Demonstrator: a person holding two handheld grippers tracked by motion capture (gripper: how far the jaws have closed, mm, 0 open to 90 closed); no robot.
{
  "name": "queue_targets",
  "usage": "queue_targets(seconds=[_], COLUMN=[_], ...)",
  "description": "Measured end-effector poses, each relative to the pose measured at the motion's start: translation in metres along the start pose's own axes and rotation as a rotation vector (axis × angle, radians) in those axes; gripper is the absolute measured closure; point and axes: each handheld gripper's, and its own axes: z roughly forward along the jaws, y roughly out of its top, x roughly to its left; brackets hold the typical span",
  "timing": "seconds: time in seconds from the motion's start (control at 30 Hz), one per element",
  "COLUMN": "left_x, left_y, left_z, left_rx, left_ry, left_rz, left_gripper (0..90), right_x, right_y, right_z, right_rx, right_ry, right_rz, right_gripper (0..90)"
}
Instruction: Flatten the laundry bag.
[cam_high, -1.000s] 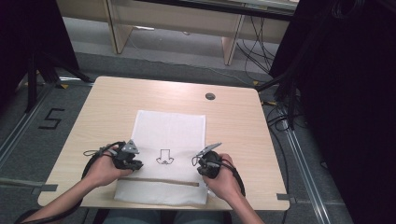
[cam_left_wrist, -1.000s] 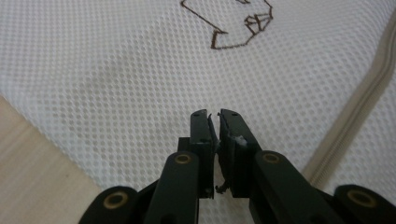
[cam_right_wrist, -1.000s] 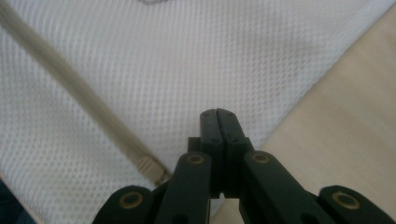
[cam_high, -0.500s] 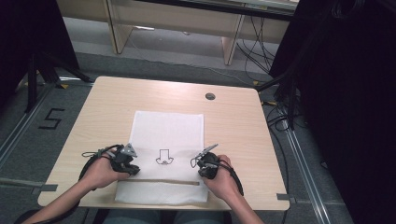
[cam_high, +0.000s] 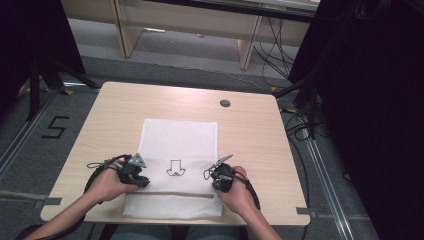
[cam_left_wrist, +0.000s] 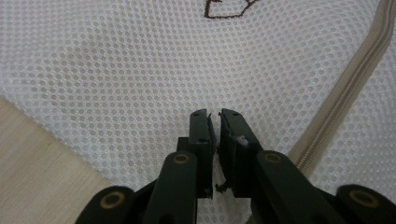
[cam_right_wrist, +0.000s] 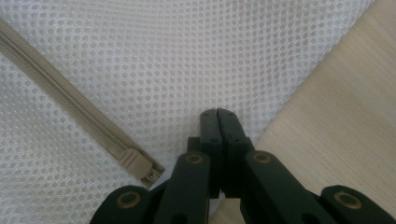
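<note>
Both clamped on mesh bag (cam_high: 177, 137): left gripper (cam_left_wrist: 214, 114) near zipper (cam_left_wrist: 343, 100) middle, right gripper (cam_right_wrist: 217, 113) by zipper end.

White mesh bag (cam_high: 180, 145), dotted all over with fine round holes, marked with a dark brown outline drawing (cam_high: 175, 168) and crossed by a beige zip (cam_right_wrist: 60, 98) with a beige slider (cam_right_wrist: 140, 166). Black left gripper (cam_left_wrist: 214, 116) and right gripper (cam_right_wrist: 217, 113), each with brass-coloured rivets. Pale wood-grain table (cam_high: 250, 125) with a dark round cap (cam_high: 225, 103), over grey floor bearing a black "5" (cam_high: 54, 128).
</note>
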Motion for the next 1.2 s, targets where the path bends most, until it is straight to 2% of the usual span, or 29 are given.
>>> queue_targets(seconds=[0.03, 0.1, 0.13, 0.17, 0.23, 0.3, 0.37, 0.5, 0.57, 0.6, 0.63, 0.67, 0.7, 0.77, 0.8, 0.9, 0.97, 1.0, 1.03, 1.13, 1.17, 1.2], left_x=[0.0, 0.001, -0.001, -0.001, -0.002, -0.002, -0.002, -0.004, -0.004, -0.004, -0.004, -0.004, -0.007, -0.008, -0.008, -0.01, -0.009, -0.008, -0.009, -0.009, -0.008, -0.008], left_y=[0.0, 0.001, 0.002, 0.002, 0.003, 0.003, 0.004, 0.007, 0.007, 0.007, 0.007, 0.007, 0.009, 0.009, 0.009, 0.011, 0.012, 0.012, 0.012, 0.011, 0.009, 0.009], left_z=[-0.001, -0.003, -0.004, -0.004, -0.005, -0.005, -0.004, -0.005, -0.005, -0.005, -0.004, -0.004, -0.003, -0.004, -0.004, -0.003, -0.003, -0.003, -0.001, 0.0, -0.001, -0.001], left_rx=[-0.004, -0.023, -0.086, -0.086, -0.125, -0.152, -0.18, -0.234, -0.24, -0.244, -0.25, -0.258, -0.285, -0.291, -0.29, -0.306, -0.3, -0.295, -0.31, -0.307, -0.284, -0.284], left_ry=[0.018, 0.024, 0.035, 0.035, 0.025, 0.026, 0.029, 0.03, 0.023, 0.019, 0.016, 0.01, -0.016, -0.03, -0.031, -0.036, -0.034, -0.029, -0.038, -0.032, -0.014, -0.014], left_rz=[0.008, 0.002, -0.022, -0.022, -0.035, -0.027, -0.034, -0.039, -0.045, -0.048, -0.053, -0.062, -0.104, -0.116, -0.106, -0.119, -0.105, -0.1, -0.119, -0.117, -0.12, -0.12], left_gripper=[79.1, 75.1, 72.3, 70.7, 68.7, 62.5, 56.6, 52.0, 51.6, 51.2, 50.8, 50.5, 50.2, 50.2, 50.0, 49.9, 49.4, 48.7, 48.3, 47.9, 47.9, 48.1], right_x=[0.0, -0.003, -0.005, -0.007, -0.009, -0.012, -0.014, -0.017, -0.017, -0.018, -0.018, -0.019, -0.02, -0.021, -0.022, -0.022, -0.021, -0.023, -0.022, -0.024, -0.025, -0.025], right_y=[-0.001, -0.002, -0.003, -0.004, -0.005, -0.009, -0.014, -0.018, -0.019, -0.02, -0.021, -0.022, -0.024, -0.025, -0.028, -0.029, -0.031, -0.032, -0.032, -0.033, -0.033, -0.033], right_z=[-0.002, -0.006, -0.014, -0.018, -0.021, -0.024, -0.023, -0.023, -0.023, -0.023, -0.024, -0.025, -0.026, -0.027, -0.029, -0.029, -0.03, -0.029, -0.03, -0.031, -0.03, -0.03], right_rx=[0.002, -0.058, -0.098, -0.123, -0.143, -0.153, -0.149, -0.157, -0.156, -0.163, -0.165, -0.165, -0.162, -0.163, -0.162, -0.157, -0.147, -0.162, -0.149, -0.154, -0.166, -0.166], right_ry=[0.008, 0.001, 0.006, 0.003, 0.004, 0.005, -0.005, 0.006, -0.001, -0.008, -0.008, -0.018, -0.042, -0.053, -0.063, -0.067, -0.063, -0.069, -0.057, -0.067, -0.075, -0.075], right_rz=[0.031, 0.062, 0.101, 0.102, 0.106, 0.118, 0.093, 0.074, 0.069, 0.052, 0.06, 0.059, 0.049, 0.044, 0.045, 0.069, 0.081, 0.059, 0.079, 0.059, 0.053, 0.053], right_gripper=[86.7, 82.6, 78.7, 76.8, 75.3, 70.9, 70.6, 70.0, 69.5, 69.2, 68.8, 68.3, 68.2, 68.2, 67.7, 66.8, 66.5, 66.5, 66.5, 66.4, 66.9, 66.9])
